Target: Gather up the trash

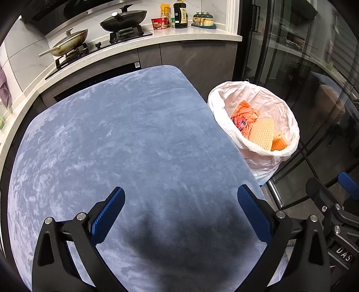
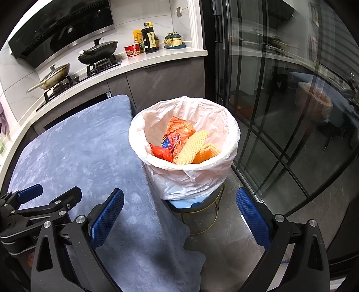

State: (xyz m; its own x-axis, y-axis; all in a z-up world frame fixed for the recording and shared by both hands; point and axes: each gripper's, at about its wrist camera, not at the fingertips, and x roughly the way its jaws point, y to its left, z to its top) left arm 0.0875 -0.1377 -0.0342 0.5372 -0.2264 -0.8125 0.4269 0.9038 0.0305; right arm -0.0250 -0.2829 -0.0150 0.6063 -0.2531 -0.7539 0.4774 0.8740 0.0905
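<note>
A trash bin lined with a white plastic bag [image 1: 255, 155] [image 2: 190, 177] stands on a small stool just right of the blue-grey cloth table [image 1: 134, 139] [image 2: 85, 152]. Inside lie an orange crinkled wrapper [image 1: 243, 112] [image 2: 179, 130], yellow waffle-textured cloths [image 1: 262, 132] [image 2: 193, 148] and a red piece [image 2: 160, 152]. My left gripper [image 1: 180, 202] hovers open over the table's near part, nothing between its blue pads. My right gripper [image 2: 179, 203] hangs open in front of the bin, over the table's right edge, empty. Each gripper shows at the edge of the other's view.
A kitchen counter [image 1: 157, 40] runs behind the table with a stove, two lidded pans [image 1: 123, 20], a soy sauce bottle [image 1: 180, 13] and a red noodle cup [image 1: 159, 23]. Glass sliding doors [image 2: 280, 112] stand to the right of the bin. The stool has thin gold legs [image 2: 215, 215] on a grey tiled floor.
</note>
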